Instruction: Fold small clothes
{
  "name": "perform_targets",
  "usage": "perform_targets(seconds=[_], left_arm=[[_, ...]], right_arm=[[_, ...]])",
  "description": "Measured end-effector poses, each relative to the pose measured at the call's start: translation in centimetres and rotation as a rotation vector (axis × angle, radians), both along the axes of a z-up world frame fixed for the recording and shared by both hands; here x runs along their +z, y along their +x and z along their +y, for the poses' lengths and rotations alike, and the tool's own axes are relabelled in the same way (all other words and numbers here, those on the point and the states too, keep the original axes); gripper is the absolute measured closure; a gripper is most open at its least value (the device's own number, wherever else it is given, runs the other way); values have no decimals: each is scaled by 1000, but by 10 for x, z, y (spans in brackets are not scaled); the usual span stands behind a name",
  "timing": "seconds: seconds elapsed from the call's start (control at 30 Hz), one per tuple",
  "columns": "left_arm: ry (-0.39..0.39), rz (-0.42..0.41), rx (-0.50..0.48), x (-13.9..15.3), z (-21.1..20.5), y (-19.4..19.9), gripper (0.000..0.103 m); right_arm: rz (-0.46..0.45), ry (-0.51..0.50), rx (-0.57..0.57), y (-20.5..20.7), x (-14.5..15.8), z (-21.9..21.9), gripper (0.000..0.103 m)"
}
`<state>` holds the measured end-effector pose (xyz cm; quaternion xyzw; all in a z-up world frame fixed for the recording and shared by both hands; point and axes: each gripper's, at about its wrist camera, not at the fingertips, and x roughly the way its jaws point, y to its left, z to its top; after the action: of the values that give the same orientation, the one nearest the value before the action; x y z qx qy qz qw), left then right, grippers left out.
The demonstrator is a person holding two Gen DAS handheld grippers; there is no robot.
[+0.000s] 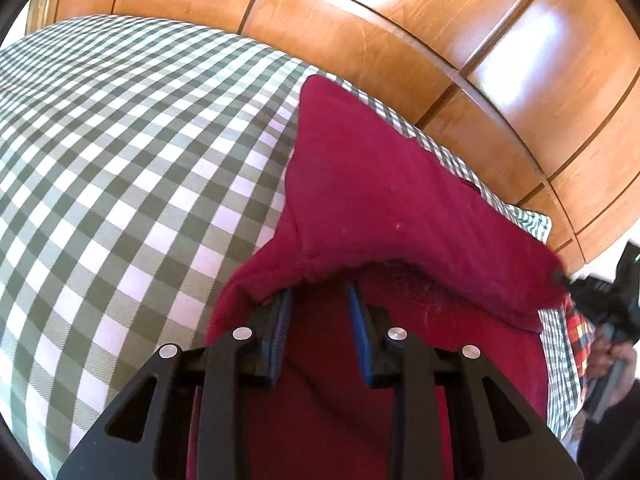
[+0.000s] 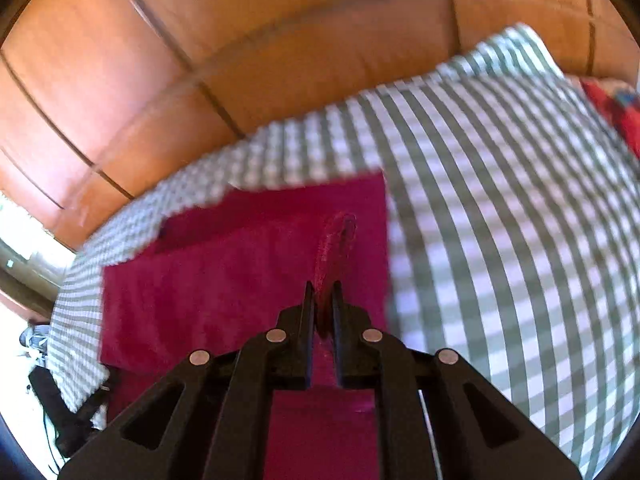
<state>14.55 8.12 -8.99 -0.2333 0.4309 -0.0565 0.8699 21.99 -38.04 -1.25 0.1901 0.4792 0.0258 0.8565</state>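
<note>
Crimson cloth [image 2: 240, 272] edge pinched in right hand-held gripper [image 2: 325, 296], on checked bedcover [image 2: 500, 220]

The cloth [image 1: 380, 200] ahead of the left fingers [image 1: 280, 320] is dark red, matt and fuzzy like fleece, with a rougher looped nap along the edge draped over their tips. Under it lies a sheet [image 1: 120, 140] of woven green-and-white check, matt and smooth. Beyond it the wood panels [image 1: 400, 20] are orange-brown, varnished and glossy, catching bright glare. The fingers look like matt black plastic with ribbed blue pads and small shiny metal pins. A fold of the same red nap sits between the right fingers [image 2: 306, 320].
</note>
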Motion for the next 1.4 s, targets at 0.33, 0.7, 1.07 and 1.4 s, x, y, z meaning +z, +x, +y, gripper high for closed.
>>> perform_targets(seconds=[0.33, 0.7, 1.07, 1.4], left_arm=[[-38, -71, -67, 40, -1, -19, 75], [192, 76, 22, 17, -20, 33, 66], [25, -1, 79, 40, 31, 24, 56], [35, 76, 41, 28, 36, 127, 86]], right_arm=[[19, 96, 1, 2, -14, -9, 94], [57, 27, 13, -13, -20, -7, 55], [-214, -158, 105, -48, 35, 38, 16], [-162, -218, 168, -11, 8, 79, 16]])
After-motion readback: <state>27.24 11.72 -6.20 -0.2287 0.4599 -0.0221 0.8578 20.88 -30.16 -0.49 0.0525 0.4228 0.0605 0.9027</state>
